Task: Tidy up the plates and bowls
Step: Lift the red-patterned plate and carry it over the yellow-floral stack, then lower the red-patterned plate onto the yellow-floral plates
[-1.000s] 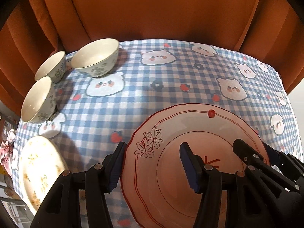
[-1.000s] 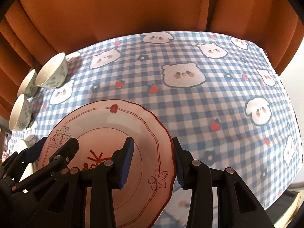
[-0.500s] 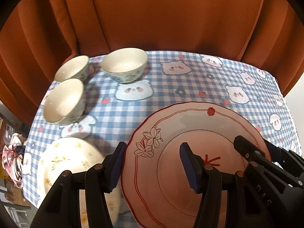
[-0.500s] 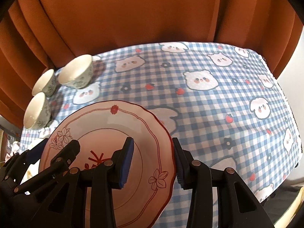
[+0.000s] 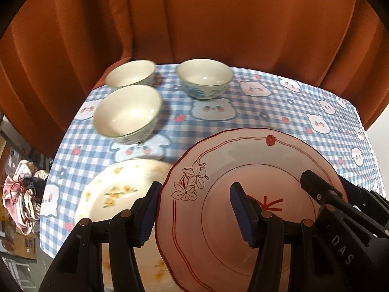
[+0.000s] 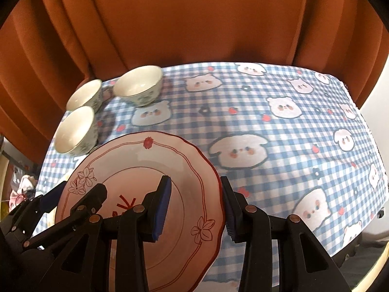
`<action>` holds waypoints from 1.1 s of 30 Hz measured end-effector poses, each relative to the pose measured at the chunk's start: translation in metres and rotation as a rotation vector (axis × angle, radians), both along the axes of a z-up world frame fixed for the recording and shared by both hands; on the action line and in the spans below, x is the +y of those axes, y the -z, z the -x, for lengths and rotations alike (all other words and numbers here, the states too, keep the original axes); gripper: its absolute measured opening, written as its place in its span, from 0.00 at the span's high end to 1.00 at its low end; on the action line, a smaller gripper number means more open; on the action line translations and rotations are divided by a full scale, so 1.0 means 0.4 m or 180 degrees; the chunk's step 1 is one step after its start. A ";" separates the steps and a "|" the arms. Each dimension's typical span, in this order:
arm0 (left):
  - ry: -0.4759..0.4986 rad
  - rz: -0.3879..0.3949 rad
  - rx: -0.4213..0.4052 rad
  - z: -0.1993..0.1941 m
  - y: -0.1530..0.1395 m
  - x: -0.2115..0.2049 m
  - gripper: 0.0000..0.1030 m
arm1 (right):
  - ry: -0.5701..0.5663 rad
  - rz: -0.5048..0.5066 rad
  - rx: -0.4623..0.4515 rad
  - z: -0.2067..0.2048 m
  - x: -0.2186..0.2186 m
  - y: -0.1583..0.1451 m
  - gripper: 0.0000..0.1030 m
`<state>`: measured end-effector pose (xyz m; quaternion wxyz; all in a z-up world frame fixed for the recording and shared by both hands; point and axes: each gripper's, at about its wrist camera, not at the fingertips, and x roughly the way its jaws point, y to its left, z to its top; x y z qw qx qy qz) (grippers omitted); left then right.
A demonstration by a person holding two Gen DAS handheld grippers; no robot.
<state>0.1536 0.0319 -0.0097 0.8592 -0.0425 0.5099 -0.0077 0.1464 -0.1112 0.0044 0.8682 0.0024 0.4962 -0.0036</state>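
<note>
Plates, two: a pink plate [image 5: 243,170] with a red scalloped rim, flower sprigs and a red mark at its centre, and a cream plate [image 5: 121,189] with yellow blossoms.
Pink plate: carried level above the worktop [image 6: 279,126], its left rim between the left jaws and its right rim between the right jaws.
Cream plate: on the cloth just beyond and left of the left jaws, its near-right part hidden under the pink plate's edge.
Bowls, three: pale, patterned outside, standing upright beyond the left jaws near the worktop's far-left corner: nearest bowl [image 5: 127,113], far-left bowl [image 5: 131,73], far-centre bowl [image 5: 204,76]. All three are empty and well apart from both pairs of jaws.
Left gripper [image 5: 197,209]: jaws part-spread, pinching the pink plate's left rim, one blue pad outside the edge, the other over the plate's face.
Right gripper [image 6: 195,204]: jaws part-spread, pinching the plate's right rim the same way.
Worktop: covered by one blue-and-white check cloth printed with bears and strawberries; bare cloth stretches beyond and right of the right jaws.
Backdrop: one rust-orange curtain [image 6: 194,17] behind the far edge.
</note>
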 end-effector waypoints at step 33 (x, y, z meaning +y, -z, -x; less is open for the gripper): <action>-0.0290 0.0035 0.0308 0.061 0.142 0.245 0.44 | -0.0473 0.0269 0.0607 0.000 0.287 0.172 0.57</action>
